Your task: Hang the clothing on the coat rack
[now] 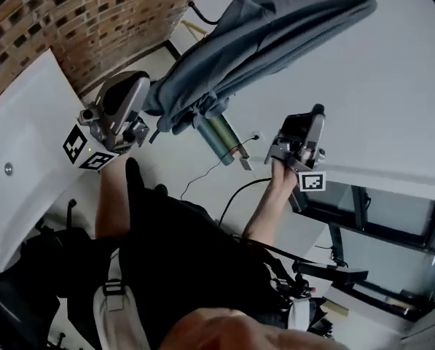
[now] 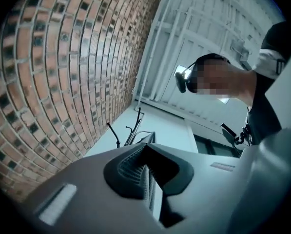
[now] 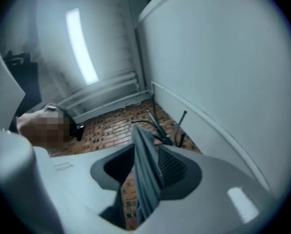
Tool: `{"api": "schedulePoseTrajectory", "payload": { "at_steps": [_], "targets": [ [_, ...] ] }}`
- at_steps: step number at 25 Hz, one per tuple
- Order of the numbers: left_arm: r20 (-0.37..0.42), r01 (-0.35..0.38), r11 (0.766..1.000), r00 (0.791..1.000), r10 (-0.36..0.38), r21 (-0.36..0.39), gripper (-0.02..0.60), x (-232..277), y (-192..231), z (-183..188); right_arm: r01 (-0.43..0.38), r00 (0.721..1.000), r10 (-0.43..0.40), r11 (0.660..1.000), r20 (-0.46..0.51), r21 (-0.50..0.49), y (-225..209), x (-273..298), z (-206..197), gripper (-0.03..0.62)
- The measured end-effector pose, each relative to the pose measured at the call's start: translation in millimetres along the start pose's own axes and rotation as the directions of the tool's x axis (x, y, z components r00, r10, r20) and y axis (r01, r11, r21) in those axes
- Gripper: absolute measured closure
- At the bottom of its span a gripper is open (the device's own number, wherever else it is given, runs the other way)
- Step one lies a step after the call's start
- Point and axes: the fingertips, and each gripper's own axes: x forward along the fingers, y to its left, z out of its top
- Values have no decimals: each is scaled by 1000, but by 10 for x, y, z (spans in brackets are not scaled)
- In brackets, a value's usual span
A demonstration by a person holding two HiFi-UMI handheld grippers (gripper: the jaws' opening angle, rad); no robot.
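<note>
Left hand-held gripper (image 2: pixel 147 149) together; right hand-held gripper (image 3: pixel 147 152) apart around clothing (image 3: pixel 144 182), per its view.

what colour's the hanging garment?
The garment is plain slate blue-grey with no pattern; the head view shows it best.

left gripper (image 1: pixel 149 102): rounded grey shell, black-and-white marker cube (image 1: pixel 87 152) at its 7 o'clock | right gripper (image 1: pixel 317 114): dark grey, marker (image 1: pixel 312 181) at 6 o'clock | wears: black top (image 1: pixel 181 257), pale buckled strap (image 1: pixel 115 306)

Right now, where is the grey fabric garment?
Head view, top centre: the grey fabric garment hangs draped, its lower end beside the left gripper, up-left of the right gripper.
</note>
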Motion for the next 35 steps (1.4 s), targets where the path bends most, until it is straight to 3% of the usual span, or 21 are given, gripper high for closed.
{"api": "schedulePoseTrajectory", "payload": {
  "at_steps": [2, 4, 5, 7, 9, 11, 13, 18, 20, 23, 25, 26, 27, 29, 30, 32, 35],
  "targets": [
    [63, 12, 1000, 998, -12, 1, 579, -143, -243, 95, -160, 977, 134, 974, -165, -159, 525, -24, -239, 468],
    [108, 65, 997, 992, -60, -42, 578, -151, -621, 44, -288, 904, 168, 919, -393, -269, 1011, -143, -726, 508],
    [108, 101, 993, 990, -93, -66, 578, -111, -863, -50, -337, 858, 171, 899, -485, -278, 1236, -244, -1014, 520],
    [41, 156, 984, 987, -153, -87, 560, -63, -1417, -335, -407, 772, 188, 880, -608, -245, 1636, -530, -1578, 520],
    [-89, 190, 980, 977, -195, -66, 536, -155, -1989, -656, -434, 734, 216, 878, -644, -200, 1992, -867, -1920, 520],
    [-188, 193, 980, 962, -198, -45, 532, -323, -2512, -868, -419, 743, 216, 888, -633, -188, 2308, -1207, -1971, 494],
    [-226, 162, 986, 960, -167, -38, 523, -502, -2858, -937, -420, 761, 213, 882, -613, -214, 2575, -1471, -1923, 491],
    [-283, 180, 983, 946, -161, 41, 578, -826, -3643, -881, -504, 777, 264, 805, -571, -313, 3159, -2035, -1654, 464],
    [-295, 215, 976, 936, -193, 45, 578, -854, -3861, -871, -497, 788, 257, 802, -559, -332, 3248, -2174, -1508, 489],
    [-315, 301, 953, 908, -275, 36, 578, -877, -4040, -869, -415, 821, 207, 856, -532, -307, 3225, -2269, -1371, 520],
    [-309, 277, 960, 917, -253, 38, 577, -950, -3948, -737, -280, 834, 82, 915, -546, -291, 3117, -2327, -1445, 514],
    [-305, 230, 971, 931, -202, 60, 577, -1025, -3846, -620, -188, 815, -14, 940, -579, -286, 3018, -2394, -1560, 516],
    [-306, 173, 980, 942, -137, 93, 577, -1134, -3731, -490, -96, 777, -98, 958, -622, -271, 2909, -2480, -1707, 516],
    [-324, 85, 980, 946, -23, 181, 577, -1402, -3517, -228, 77, 714, -167, 984, -680, -161, 2742, -2623, -1960, 515],
    [-341, 71, 972, 940, 9, 224, 577, -1526, -3437, -114, 167, 710, -165, 984, -684, -63, 2699, -2663, -2031, 514],
    [-379, 88, 958, 925, 23, 274, 577, -1724, -3335, 39, 319, 732, -155, 938, -664, 133, 2712, -2737, -2077, 514],
    [-408, 111, 963, 913, -1, 246, 577, -1891, -3271, 51, 421, 743, -185, 876, -643, 236, 2817, -2951, -2052, 514]
  ]
}}
